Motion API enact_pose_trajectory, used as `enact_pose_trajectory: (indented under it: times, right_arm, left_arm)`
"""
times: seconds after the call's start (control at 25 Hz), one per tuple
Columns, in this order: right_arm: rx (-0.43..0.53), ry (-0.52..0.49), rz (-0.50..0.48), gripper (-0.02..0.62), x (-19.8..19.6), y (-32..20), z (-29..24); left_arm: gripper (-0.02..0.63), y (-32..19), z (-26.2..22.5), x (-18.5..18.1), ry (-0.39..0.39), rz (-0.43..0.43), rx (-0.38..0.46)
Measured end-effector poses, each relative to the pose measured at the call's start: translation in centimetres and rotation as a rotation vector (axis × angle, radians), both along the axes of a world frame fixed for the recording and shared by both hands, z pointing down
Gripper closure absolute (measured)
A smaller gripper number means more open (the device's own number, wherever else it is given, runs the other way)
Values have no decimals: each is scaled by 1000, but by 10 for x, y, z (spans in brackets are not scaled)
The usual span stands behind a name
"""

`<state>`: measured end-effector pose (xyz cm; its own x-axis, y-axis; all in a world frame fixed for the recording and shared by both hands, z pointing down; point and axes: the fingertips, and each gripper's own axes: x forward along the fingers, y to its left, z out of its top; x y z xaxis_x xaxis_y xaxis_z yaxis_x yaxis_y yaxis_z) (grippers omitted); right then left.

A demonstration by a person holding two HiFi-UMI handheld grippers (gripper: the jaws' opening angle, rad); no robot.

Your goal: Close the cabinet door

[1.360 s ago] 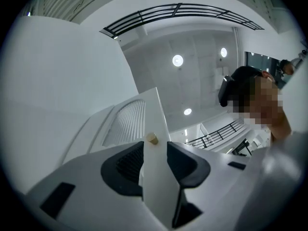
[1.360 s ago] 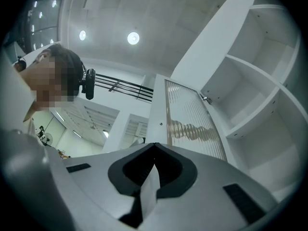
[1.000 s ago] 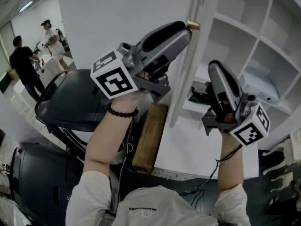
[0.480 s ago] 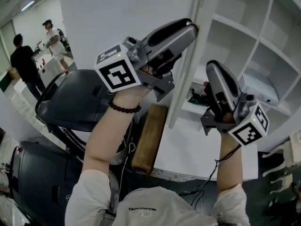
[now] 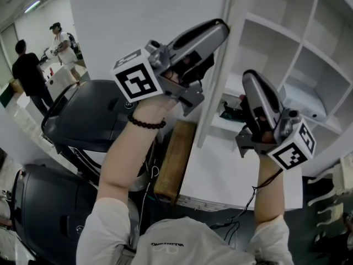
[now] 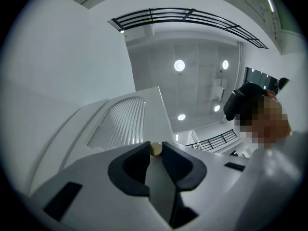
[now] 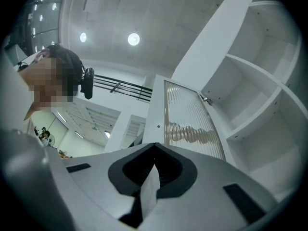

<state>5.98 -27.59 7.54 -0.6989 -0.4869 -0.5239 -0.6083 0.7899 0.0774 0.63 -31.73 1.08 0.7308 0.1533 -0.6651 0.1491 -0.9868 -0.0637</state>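
The white cabinet door [image 5: 218,87] stands open, edge-on in the head view; its ribbed glass panel [image 6: 118,126] shows in the left gripper view and again in the right gripper view [image 7: 187,121]. My left gripper [image 5: 224,28] is raised to the door's edge. Its jaws have just been closing, and they now pinch the small brass knob [image 6: 155,148] between the tips of the left gripper [image 6: 155,146]. In the head view the gripper hides the knob. My right gripper [image 5: 251,77] is held up before the open shelves, apart from the door, and the right gripper [image 7: 154,146] is shut with nothing in it.
White cabinet shelves [image 5: 287,48] fill the right, with small dark items [image 5: 231,112] on a low shelf above a white counter [image 5: 231,175]. A wooden block [image 5: 174,159] and black padded machines [image 5: 83,120] stand at lower left. Two people [image 5: 27,76] stand far left.
My left gripper has moved up and right onto the door edge, covered the brass knob, and its jaws have narrowed around it. The right gripper has stayed where it was.
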Motion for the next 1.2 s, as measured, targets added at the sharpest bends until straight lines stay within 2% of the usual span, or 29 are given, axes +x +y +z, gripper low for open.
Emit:
enact_pose_trajectory:
  times: [0.48, 0.72, 0.96, 1.2]
  right_arm:
    - [1, 1, 62, 586, 27, 9, 4]
    - [6, 6, 109, 586, 36, 11, 6]
    - [12, -1, 185, 586, 50, 14, 9]
    - [36, 44, 317, 586, 68, 21, 9]
  left_arm:
    - [529, 8, -2, 17, 0, -58, 15]
    - [531, 11, -4, 29, -23, -136, 74]
    - [532, 16, 0, 41, -36, -179, 120]
    - [534, 22, 2, 59, -42, -216, 141]
